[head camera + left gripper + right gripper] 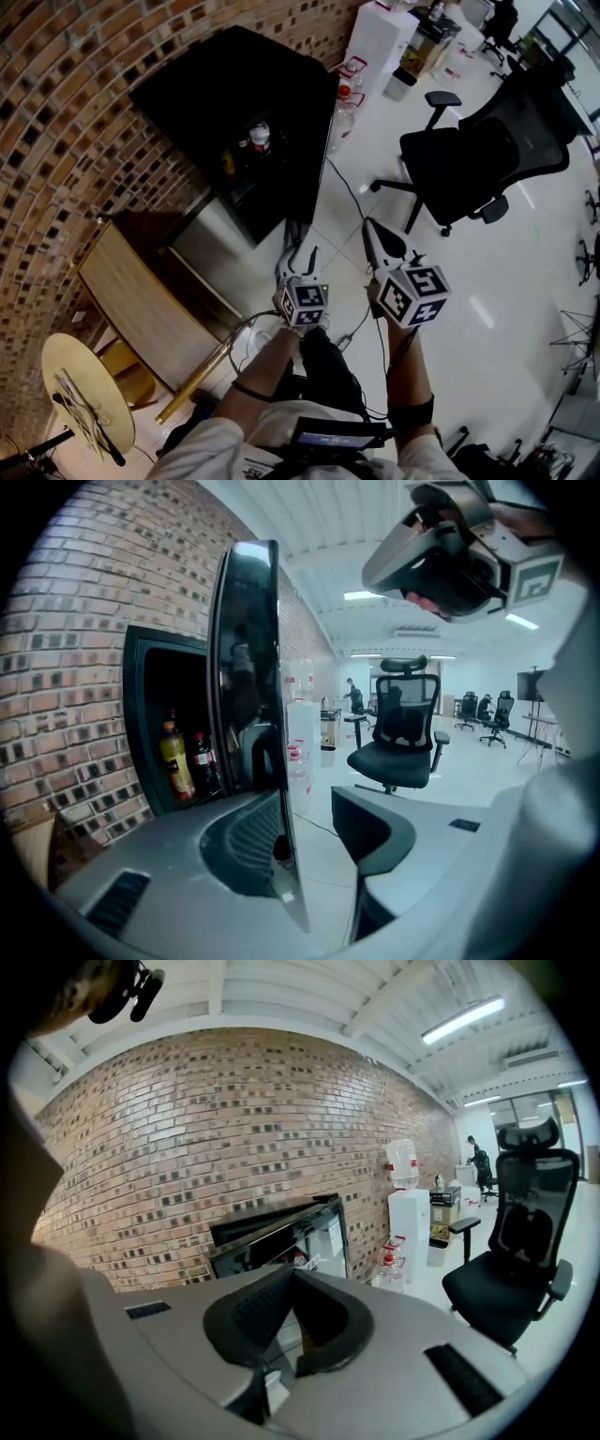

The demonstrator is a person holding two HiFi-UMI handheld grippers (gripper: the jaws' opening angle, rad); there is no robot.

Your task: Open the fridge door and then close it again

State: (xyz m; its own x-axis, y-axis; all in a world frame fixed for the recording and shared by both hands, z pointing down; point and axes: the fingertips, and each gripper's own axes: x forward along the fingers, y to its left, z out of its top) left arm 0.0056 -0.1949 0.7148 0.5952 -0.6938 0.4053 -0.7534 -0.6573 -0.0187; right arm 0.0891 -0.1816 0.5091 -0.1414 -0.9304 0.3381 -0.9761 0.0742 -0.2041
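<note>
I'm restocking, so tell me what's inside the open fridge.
Inside the fridge stand a yellowish bottle and a dark bottle with a red label. The door hides part of the inside; the rest is too dark to tell.

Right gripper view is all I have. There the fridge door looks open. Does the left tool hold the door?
Observer: No. The left tool is open. The edge of the door stands between its jaws, not clamped.
Operator: What is inside the fridge?
Observer: Two bottles stand upright near the front, one yellowish and one dark with a red label.
</note>
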